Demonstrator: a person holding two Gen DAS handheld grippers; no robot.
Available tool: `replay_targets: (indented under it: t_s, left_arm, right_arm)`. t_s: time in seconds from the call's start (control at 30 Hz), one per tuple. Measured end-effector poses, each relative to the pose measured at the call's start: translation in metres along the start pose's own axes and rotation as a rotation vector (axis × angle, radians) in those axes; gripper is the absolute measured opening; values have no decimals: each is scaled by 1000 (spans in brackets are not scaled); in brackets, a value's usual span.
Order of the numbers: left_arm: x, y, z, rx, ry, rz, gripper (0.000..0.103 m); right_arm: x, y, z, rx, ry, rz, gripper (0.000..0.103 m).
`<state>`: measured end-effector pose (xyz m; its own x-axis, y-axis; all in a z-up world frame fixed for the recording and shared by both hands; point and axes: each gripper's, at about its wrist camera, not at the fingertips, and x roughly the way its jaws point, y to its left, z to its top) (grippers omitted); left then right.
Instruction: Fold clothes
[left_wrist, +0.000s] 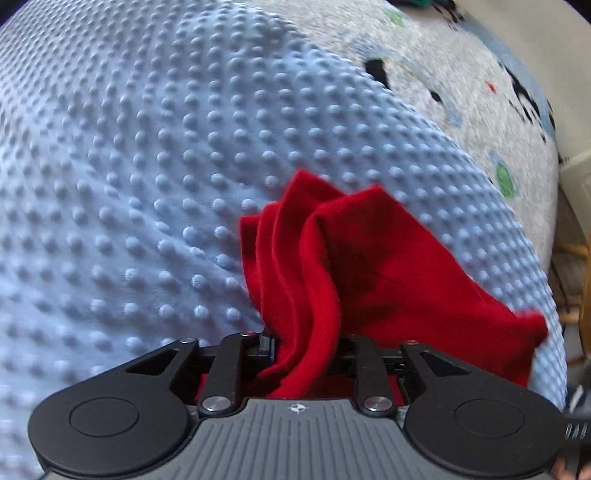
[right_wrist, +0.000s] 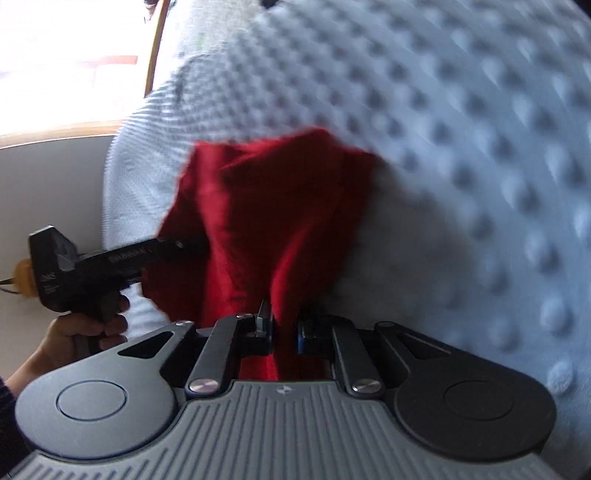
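Crumpled red cloth (left_wrist: 332, 266), dimpled blanket (left_wrist: 147, 166)

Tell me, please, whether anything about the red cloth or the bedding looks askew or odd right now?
The red cloth is bunched into thick pleats between the left tongs rather than lying flat, and it is also pinched in the right tongs. The dotted blue blanket under it looks smooth and undamaged.

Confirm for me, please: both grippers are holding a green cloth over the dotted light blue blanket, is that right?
Not quite: the cloth is red, not green, as the left wrist view shows. The left gripper and right gripper both hold it over the dotted light blue blanket.
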<state>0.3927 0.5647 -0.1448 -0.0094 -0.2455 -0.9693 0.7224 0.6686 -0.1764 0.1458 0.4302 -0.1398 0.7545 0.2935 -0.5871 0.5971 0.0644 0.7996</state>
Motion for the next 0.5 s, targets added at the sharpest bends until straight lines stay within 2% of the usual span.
replay_targets:
  t_s: [0.07,0.13,0.17,0.27,0.33,0.37,0.4,0.43,0.47,0.5]
  left_arm:
    - [-3,8,-2,-17,-24,-4,36]
    - [-18,13,-2,-25,-49,39,49]
    - [-28,15,-1,-29,-65,70,58]
    - [-80,20,-2,-58,-140,172,61]
    - [-122,17,-7,-99,-243,263,59]
    - [-142,10,-10,-127,-307,322,59]
    - [-158,2,-19,-162,-374,347,60]
    - [-172,-6,-28,-200,-444,357,60]
    - [-181,-16,-41,-246,-518,314,63]
    - [-183,-27,-58,-277,-583,248,68]
  right_arm:
    - [-3,0,-2,-44,-10,-9,13]
    - [-12,-1,-5,-70,5,-33,17]
    - [-18,-1,-6,-71,27,-49,21]
    - [-36,14,8,-133,110,-110,23]
    - [-61,30,14,-222,117,-112,23]
    - [-70,41,22,-277,96,-82,23]
    - [-79,52,29,-338,75,-49,27]
    - [-83,64,36,-411,51,-7,34]
    - [-82,76,43,-492,34,36,52]
    - [-77,88,47,-586,27,74,54]
